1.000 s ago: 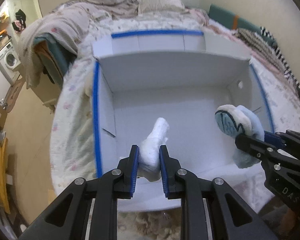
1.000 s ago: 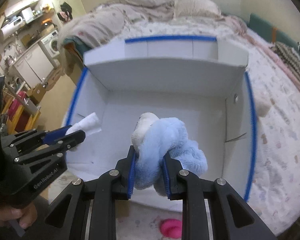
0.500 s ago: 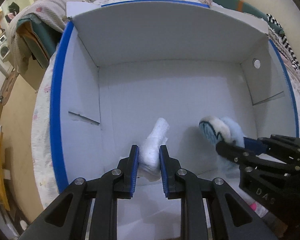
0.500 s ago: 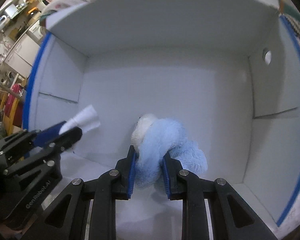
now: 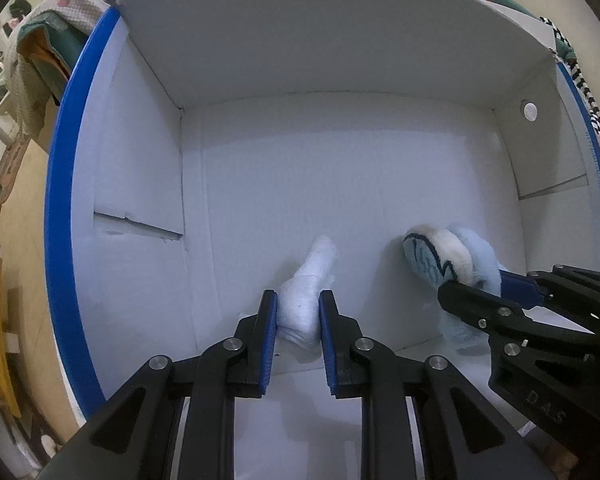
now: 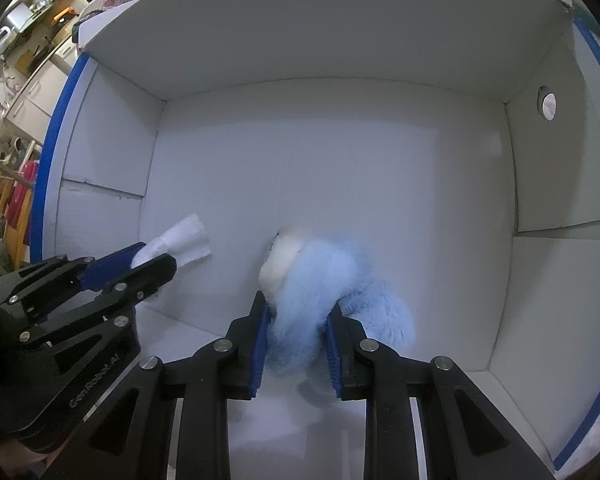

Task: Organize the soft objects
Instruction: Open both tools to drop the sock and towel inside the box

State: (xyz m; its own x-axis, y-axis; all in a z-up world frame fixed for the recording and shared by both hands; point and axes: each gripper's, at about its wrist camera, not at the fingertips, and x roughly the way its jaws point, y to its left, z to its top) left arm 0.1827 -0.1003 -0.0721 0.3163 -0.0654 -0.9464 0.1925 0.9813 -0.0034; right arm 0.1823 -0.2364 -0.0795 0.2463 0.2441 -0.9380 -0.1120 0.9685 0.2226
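We see both grippers down inside a white cardboard box (image 5: pixel 340 184) with blue-taped rims. The left gripper (image 5: pixel 298 320) has its blue-padded fingers (image 5: pixel 269 332) clamped on a white soft bundle (image 5: pixel 306 296), a rolled cloth or sock, we can't tell which; its free end points toward the far wall, over the box floor. In the right wrist view the same bundle (image 6: pixel 180 240) sticks out past the left gripper (image 6: pixel 148 264) near the box's left wall.

The right gripper (image 6: pixel 296 336) has its fingers (image 6: pixel 260 340) pinched on a light blue plush toy (image 6: pixel 324 300) with a white fuzzy part at its far end. The plush bulges out to the right of the fingers and sits low over the box floor; we can't tell if it touches. From the left wrist view the plush (image 5: pixel 448 256) shows a blue face with dark stitched lines, right gripper (image 5: pixel 496 292) behind it.

Bundle and plush are apart, side by side, in the near half of the box. Beyond the rim, a bed (image 5: pixel 32 40) with bedding.
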